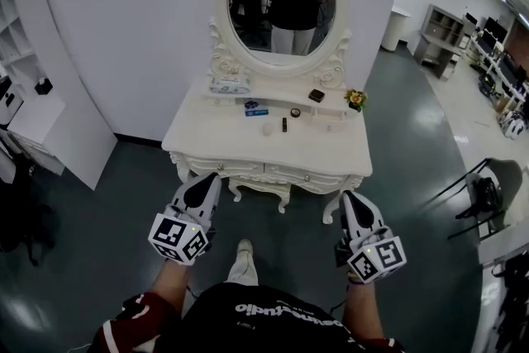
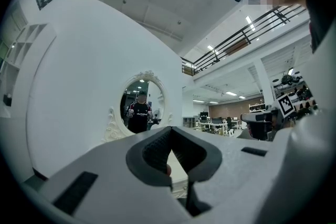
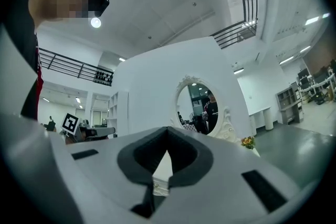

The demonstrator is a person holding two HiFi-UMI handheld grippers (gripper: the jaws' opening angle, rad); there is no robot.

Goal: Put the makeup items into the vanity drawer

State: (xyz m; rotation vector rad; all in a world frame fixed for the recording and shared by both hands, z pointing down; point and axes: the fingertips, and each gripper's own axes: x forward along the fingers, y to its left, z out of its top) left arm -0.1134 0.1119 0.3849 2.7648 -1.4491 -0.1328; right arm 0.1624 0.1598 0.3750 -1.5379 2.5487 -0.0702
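Currently we log left gripper (image 1: 208, 179) and right gripper (image 1: 348, 197), jaws pressed together and empty, facing the vanity (image 1: 207, 132); drawer (image 1: 307, 174) closed, makeup items (image 1: 283, 125) on top.

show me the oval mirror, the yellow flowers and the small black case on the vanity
oval mirror (image 1: 281, 2), head view, middle of the glass
yellow flowers (image 1: 355, 98), head view, on the blooms
small black case (image 1: 316, 95), head view, on its top face
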